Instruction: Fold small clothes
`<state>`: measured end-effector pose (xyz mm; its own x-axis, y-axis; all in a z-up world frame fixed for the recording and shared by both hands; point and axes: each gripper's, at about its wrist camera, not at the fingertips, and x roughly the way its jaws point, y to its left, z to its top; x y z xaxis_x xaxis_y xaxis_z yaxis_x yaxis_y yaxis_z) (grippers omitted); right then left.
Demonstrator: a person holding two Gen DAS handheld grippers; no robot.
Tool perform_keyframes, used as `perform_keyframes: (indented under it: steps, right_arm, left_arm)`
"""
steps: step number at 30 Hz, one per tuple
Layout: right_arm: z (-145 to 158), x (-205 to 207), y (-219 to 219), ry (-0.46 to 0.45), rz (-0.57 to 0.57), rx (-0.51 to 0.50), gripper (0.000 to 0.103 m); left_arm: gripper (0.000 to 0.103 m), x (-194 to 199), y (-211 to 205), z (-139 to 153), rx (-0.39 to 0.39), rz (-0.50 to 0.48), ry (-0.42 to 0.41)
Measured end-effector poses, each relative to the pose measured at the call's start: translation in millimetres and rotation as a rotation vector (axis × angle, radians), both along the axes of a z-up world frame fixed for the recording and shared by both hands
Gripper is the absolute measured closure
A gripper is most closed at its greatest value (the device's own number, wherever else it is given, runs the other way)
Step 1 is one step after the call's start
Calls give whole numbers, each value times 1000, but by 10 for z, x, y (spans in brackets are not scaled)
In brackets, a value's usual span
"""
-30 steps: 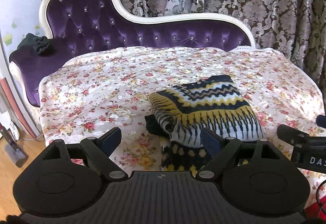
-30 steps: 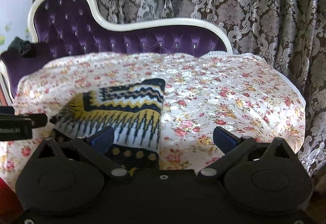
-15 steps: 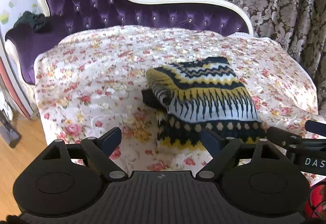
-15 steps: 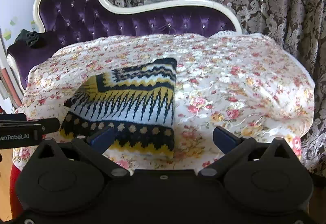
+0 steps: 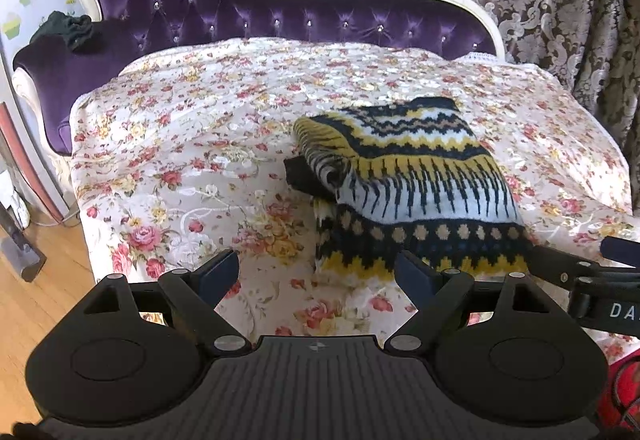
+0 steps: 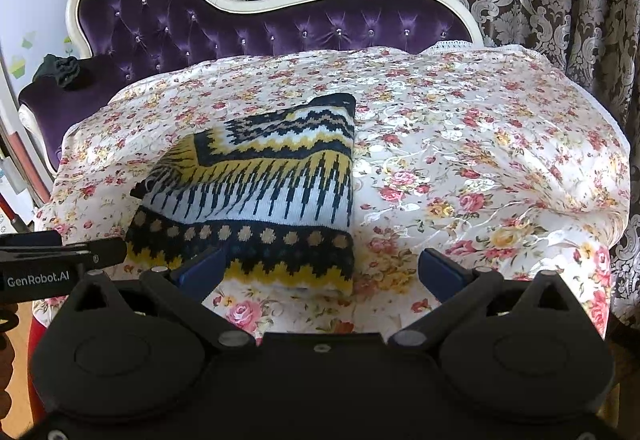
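Sweater, knitted in navy, yellow and white bands, is seen lying already folded into a thick rectangular packet on the floral cover of the purple chaise, just ahead of both tongs. The left tongs are held with their jaws wide apart and empty, the near hem of the packet lying just beyond the right-hand finger; the right tongs are likewise spread and empty, with the near right corner of the packet between and just ahead of their fingers. Nothing is gripped by either. The folding appears largely done, so the step in hand is judged to be a final check or tidying of the packet. It would be done well if the loose dark bit protruding at the packet's far-left side, ahead of the left tongs, were tucked under rather than tugged, since a pull on thick knit could drag the upper layer off the lower one. The upper fold sits a little short of the bottom hem and slightly askew; if squaring is wanted, both near corners should be nudged together, evenly, with light pressure from above. The slippery-looking cover may let the whole packet slide, so any push should be short and downward. A dark bundle on the chaise's arm, far ahead to the left, is not involved.
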<state>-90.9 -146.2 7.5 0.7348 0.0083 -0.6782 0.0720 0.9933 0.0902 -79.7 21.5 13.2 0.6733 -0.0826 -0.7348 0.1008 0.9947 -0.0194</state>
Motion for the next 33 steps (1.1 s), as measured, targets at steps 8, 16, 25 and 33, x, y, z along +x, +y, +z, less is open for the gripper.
perform_keyframes:
  steps: [8,16,25,33]
  right_arm:
    - [-18,19,-24,10,-7,11,0]
    - [-39,52,-57,20,-17,16,0]
    - [-50,86,-76,30,-23,21,0]
    - [-61,124,-73,37,-19,25,0]
  left_arm:
    - [18,3,-36,-30,37,0,19]
    - [18,29,-54,-68,48,-5,54]
    - [18,70,-53,-86,51,-4,75]
    - [18,95,-58,-91,49,-4,85]
